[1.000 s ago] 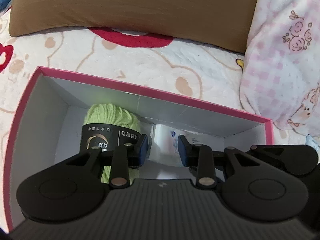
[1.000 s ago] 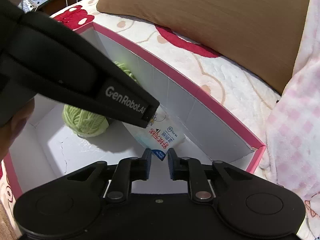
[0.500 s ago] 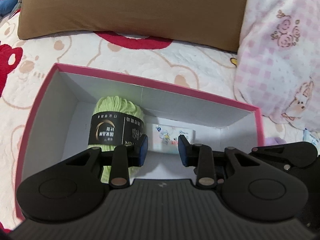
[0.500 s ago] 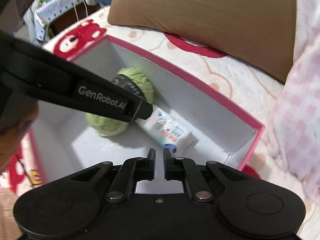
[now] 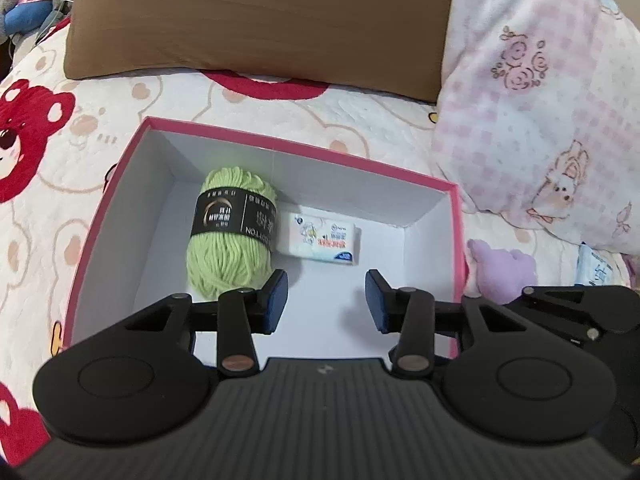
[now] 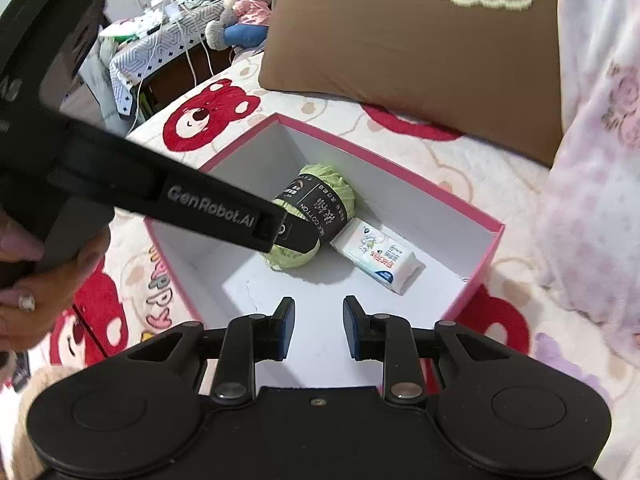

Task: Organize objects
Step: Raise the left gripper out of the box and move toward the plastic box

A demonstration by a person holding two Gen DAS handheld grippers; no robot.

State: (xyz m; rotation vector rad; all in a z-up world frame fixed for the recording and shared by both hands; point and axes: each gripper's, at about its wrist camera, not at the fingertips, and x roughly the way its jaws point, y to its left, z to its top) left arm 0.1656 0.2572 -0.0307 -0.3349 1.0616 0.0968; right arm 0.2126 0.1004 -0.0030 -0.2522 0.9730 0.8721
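Observation:
A pink-rimmed white box point(image 5: 120, 184) point(image 6: 490, 248) lies on the bed. Inside it rest a green yarn ball with a black label point(image 5: 230, 240) point(image 6: 320, 204) and, to its right, a white tissue pack point(image 5: 324, 240) point(image 6: 380, 256). My left gripper point(image 5: 326, 300) hangs above the box's near part, its jaws opening with nothing between them. Nothing sits between the opening jaws of my right gripper point(image 6: 319, 326) either, which is held over the box's near edge. The left gripper's black body point(image 6: 168, 200) crosses the right wrist view and hides part of the yarn.
A brown pillow point(image 5: 256, 20) point(image 6: 412, 40) lies behind the box. A pink checked blanket point(image 5: 540, 100) rises on the right. A purple plush toy point(image 5: 502, 274) and a small packet point(image 5: 596, 272) lie right of the box. A hand point(image 6: 36, 304) holds the left gripper.
Both grippers have pulled back and up from the box, so more of it shows. Both pairs of jaws have spread wider. The yarn and tissue pack stay in the box.

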